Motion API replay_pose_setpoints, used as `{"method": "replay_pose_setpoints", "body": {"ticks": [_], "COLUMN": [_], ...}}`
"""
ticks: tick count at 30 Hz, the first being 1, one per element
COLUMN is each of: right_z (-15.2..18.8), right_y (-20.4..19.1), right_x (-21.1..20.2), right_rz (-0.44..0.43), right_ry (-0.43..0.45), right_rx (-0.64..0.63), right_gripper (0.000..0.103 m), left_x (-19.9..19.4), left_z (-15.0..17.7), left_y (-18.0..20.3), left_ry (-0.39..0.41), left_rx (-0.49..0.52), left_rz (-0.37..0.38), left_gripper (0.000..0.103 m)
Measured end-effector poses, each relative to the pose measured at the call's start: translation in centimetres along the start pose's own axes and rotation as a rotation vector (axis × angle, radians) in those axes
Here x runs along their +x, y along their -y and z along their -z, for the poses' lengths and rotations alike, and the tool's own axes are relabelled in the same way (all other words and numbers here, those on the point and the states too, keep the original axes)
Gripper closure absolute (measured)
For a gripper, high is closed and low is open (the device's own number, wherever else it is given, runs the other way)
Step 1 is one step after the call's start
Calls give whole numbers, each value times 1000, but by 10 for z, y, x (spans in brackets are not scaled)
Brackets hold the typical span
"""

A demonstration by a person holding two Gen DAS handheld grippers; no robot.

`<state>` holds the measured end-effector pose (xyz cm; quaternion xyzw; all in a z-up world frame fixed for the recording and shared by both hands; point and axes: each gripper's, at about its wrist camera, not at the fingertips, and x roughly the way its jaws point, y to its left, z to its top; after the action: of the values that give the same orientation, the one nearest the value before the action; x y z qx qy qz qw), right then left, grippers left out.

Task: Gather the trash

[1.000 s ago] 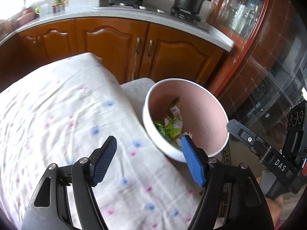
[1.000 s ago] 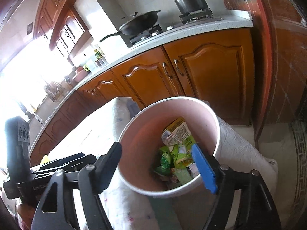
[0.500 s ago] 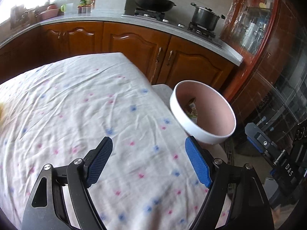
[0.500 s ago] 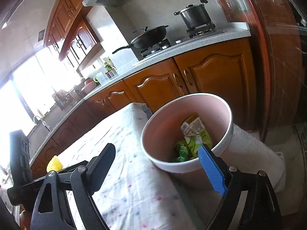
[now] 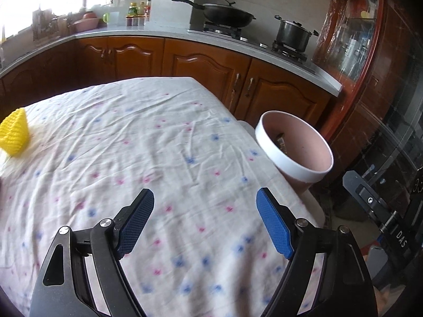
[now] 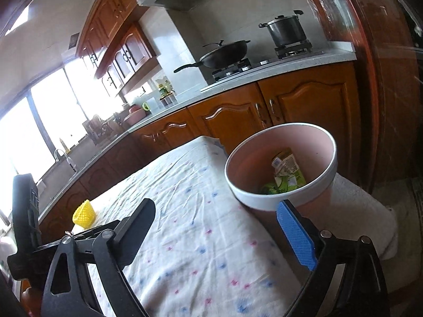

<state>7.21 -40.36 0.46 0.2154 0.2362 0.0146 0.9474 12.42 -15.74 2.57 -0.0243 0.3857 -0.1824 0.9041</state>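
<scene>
A wood-cabinet kitchen surrounds a surface draped in a rumpled white cloth with pink and blue dots, mostly bare, and a yellow ridged foam piece sits near its far left edge. The round pink bin with a white rim stands just off the right edge, green wrappers inside. The left claw hangs wide and empty over the cloth; the right claw is opening, nothing between its jaws.
</scene>
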Motion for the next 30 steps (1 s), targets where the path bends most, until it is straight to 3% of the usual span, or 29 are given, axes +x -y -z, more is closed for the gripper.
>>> {"method": "replay_pose_setpoints", "body": {"ticks": [10,16,18,23,30], "right_z": [23,37,41,49,62], "right_y": [-19,-38,-47,-63,-66], "right_x": [-14,-35,-47,-61,-51], "right_rz": [60,136,144,134,101], "right_ry": [56,166,226,316,282], "right_rx": [-100,-225,-268,-346,-340], "right_gripper": [1,0,0,0,0], "left_x": [-27,-61,-71,-79,-81], "left_z": [28,49,55,68,83], "left_y": [-22,-24,-23,-19,-21], "left_ry": [96,279,332,371,385], "left_rx": [-27,-17,-6,25,29], "left_rz": [-31,-79,-108,-177,-219], "left_gripper": [16,0,0,0,0]}}
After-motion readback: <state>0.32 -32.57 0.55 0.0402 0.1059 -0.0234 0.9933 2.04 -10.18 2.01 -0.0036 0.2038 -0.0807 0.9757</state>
